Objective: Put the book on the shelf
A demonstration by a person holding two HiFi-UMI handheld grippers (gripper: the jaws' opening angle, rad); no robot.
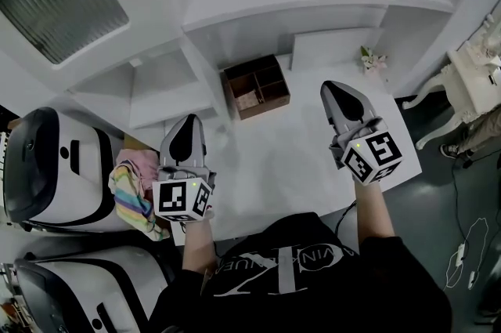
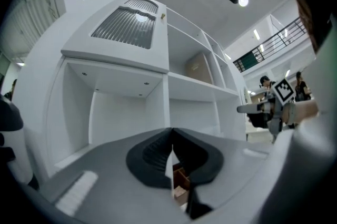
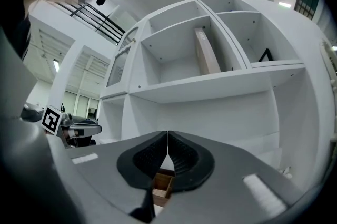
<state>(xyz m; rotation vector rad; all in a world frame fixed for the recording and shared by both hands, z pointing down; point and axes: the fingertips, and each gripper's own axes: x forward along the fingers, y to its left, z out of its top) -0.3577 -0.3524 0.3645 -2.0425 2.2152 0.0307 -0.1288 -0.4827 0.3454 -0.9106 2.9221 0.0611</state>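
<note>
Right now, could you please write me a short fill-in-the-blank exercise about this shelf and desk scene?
1. In an upper compartment of the white shelf stands a brown ____.
2. The tongs of the left gripper and the right gripper are both ____, with nothing between them.
3. The compartmented wooden box sits on the white desk, and its colour is ____.
Missing words: book; shut; brown.
</note>
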